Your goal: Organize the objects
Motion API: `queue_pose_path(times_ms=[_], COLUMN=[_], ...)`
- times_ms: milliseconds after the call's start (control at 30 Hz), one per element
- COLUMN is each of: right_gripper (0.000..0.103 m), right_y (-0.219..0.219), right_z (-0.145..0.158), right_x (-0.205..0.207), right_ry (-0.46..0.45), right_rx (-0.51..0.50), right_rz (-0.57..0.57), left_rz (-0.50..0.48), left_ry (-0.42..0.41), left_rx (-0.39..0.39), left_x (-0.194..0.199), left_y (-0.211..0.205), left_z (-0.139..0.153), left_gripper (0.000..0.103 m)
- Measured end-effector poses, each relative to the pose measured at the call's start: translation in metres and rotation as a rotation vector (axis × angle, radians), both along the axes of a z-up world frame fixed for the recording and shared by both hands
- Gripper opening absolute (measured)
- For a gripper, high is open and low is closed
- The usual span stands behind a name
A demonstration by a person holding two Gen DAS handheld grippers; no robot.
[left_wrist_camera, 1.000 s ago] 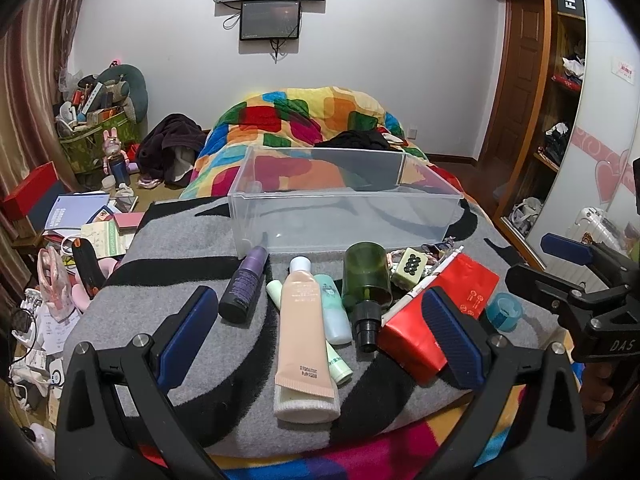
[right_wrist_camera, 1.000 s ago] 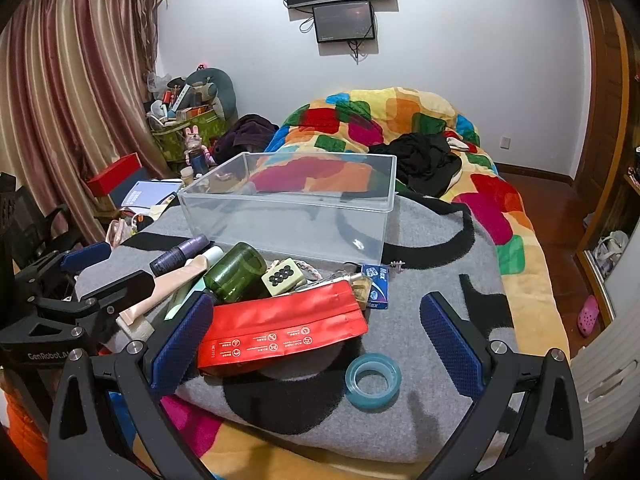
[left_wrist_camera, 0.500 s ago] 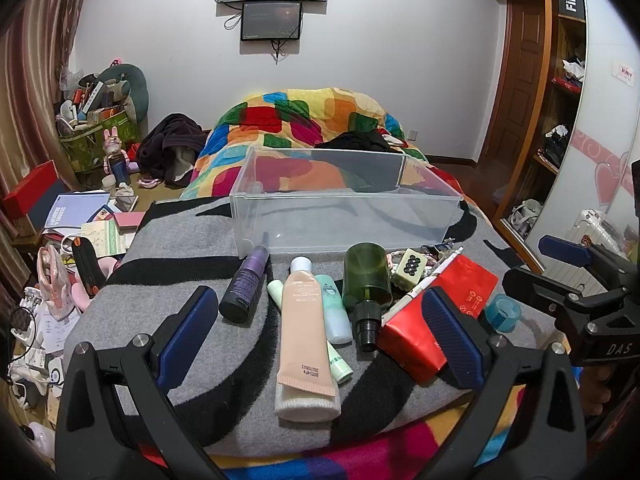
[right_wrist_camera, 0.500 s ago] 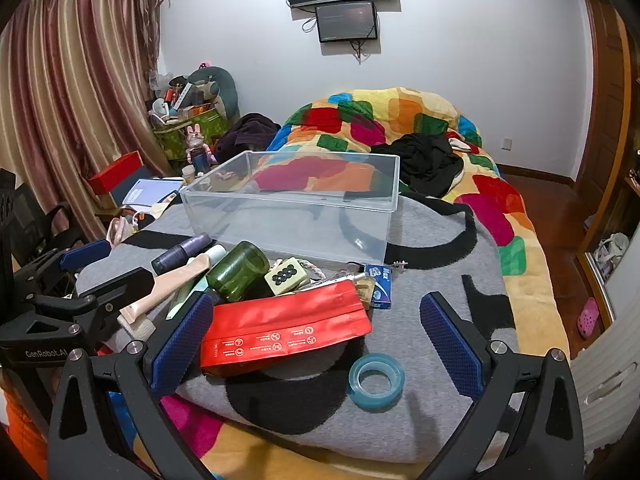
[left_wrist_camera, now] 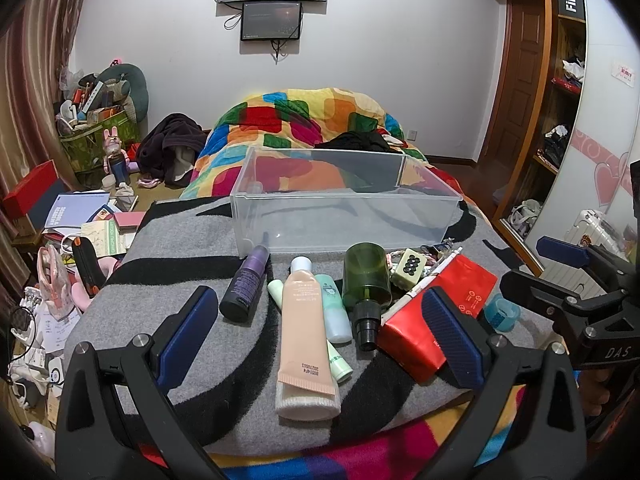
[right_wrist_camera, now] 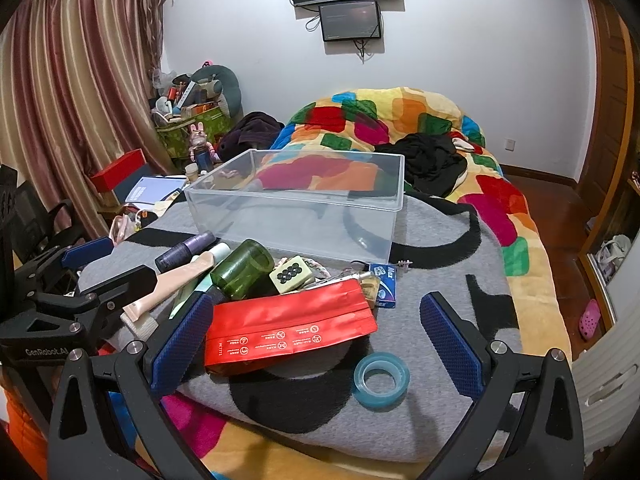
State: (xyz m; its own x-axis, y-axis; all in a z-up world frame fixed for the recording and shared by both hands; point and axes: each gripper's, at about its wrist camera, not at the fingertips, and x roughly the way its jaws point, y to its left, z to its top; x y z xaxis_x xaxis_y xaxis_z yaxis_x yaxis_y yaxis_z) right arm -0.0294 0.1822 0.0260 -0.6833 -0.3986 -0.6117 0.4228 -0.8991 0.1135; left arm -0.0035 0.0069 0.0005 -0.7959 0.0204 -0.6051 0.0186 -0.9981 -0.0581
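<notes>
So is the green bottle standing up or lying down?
Lying down. The green bottle rests on its side on the grey blanket, black cap toward the camera.

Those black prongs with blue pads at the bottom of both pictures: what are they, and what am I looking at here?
They are handheld grippers, one in each of a person's hands, not a robot arm. Each carries a wide-angle camera looking along its two fingers, so one picture comes from the left gripper, the other from the right gripper. Both are open and hold nothing.

In front, on a grey blanket over the bed, stands an empty clear bin. Before it lie a purple bottle, a peach tube, a green bottle, a red pouch, a tape roll and small bits. Presumably they go into the bin.
</notes>
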Motion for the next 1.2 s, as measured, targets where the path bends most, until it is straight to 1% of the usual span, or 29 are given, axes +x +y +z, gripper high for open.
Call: queue_pose_path(times_ms=[333,500,700,833,900,967,1033,1100,1200], right_gripper=[0.103,0.103,0.103,0.103,0.103,0.103,0.102,0.102,0.095], right_y=[-0.003,-0.002,-0.002,0.001,0.004,0.008,0.014,0.019,0.026], right_z=[-0.001,-0.001,-0.002,-0.004,-0.006,-0.008,-0.013,-0.017,-0.026], right_x=[-0.001,-0.001,0.001,0.000,0.001,0.001,0.000,0.001,0.001], right_ry=[0.002,0.002,-0.002,-0.007,-0.010,-0.014,-0.023,-0.031,-0.051], right_rx=[0.001,-0.001,0.000,0.009,0.015,0.025,0.035,0.042,0.055], right_rz=[0.014,0.018,0.018,0.013,0.005,-0.008,-0.020,-0.028,-0.036], left_rz=[0.005,0.029,0.029,0.027,0.027,0.023,0.020,0.024,0.031], left_ry=[-0.011,-0.014,-0.027,-0.028,-0.024,-0.030,-0.044,-0.052,-0.078], left_rx=[0.012,0.000,0.016,-0.002,-0.017,-0.029,-0.033,-0.029,-0.025], left_x=[0.001,0.004,0.002,0.000,-0.001,-0.003,-0.008,-0.013,-0.022], left_y=[-0.002,-0.006,-0.014,-0.019,-0.022,-0.026,-0.032,-0.038,-0.047], left_z=[0.000,0.001,0.002,0.003,0.004,0.004,0.004,0.003,-0.004], left_gripper=[0.103,0.103,0.103,0.103,0.099,0.087,0.082,0.079,0.074])
